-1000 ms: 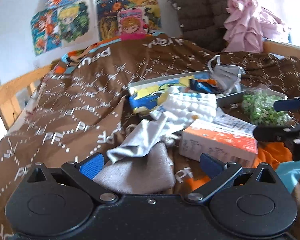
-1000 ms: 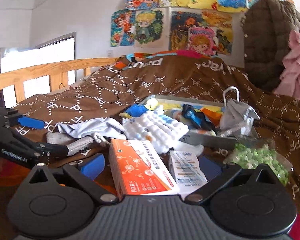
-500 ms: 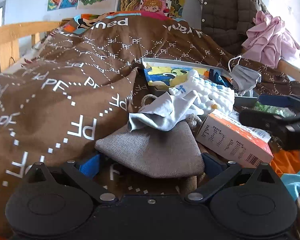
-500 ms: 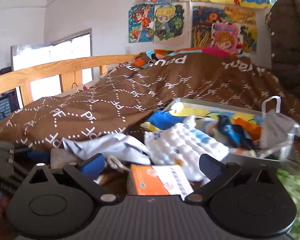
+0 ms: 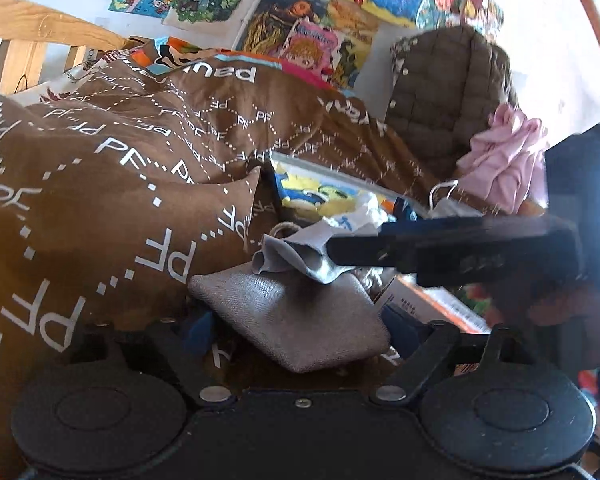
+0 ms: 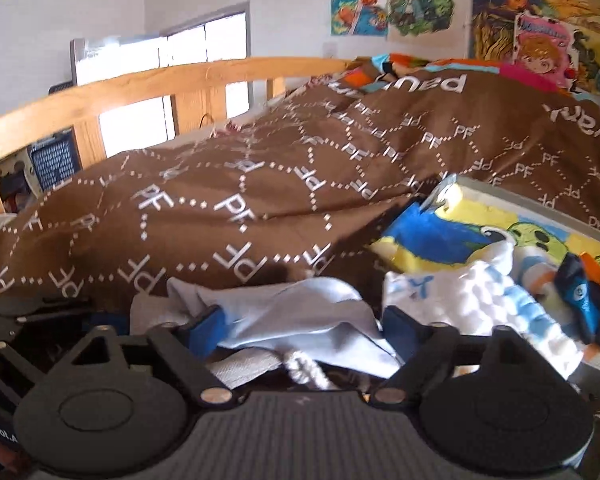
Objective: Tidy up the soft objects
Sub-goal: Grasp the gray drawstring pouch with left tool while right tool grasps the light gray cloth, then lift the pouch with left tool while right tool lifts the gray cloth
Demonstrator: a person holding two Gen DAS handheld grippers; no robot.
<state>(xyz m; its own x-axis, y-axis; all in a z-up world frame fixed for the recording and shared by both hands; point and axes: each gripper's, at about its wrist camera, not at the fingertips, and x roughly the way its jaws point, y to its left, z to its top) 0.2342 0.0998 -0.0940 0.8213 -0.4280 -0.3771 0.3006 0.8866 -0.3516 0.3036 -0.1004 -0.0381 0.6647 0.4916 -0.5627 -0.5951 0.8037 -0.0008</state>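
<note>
Over the pale cloth (image 6: pixel 296 316) now, right tool (image 6: pixel 304 330) agape; left tool (image 5: pixel 300 330) likewise around burlap pouch (image 5: pixel 296 316).

Both grippers are spread wide: the left gripper (image 5: pixel 300 330) sits low, while the right gripper (image 6: pixel 304 330) crosses just ahead of it

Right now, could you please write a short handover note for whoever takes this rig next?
Left gripper: open, straddling the grey pouch, not closed on it.
Right gripper: open around the pale cloth, which lies on the pouch.
Tray beyond holds the white bumpy cloth and toys.
Done: nothing visibly sorted yet.
Left: grip the cloth and pouch, then put them away.
</note>
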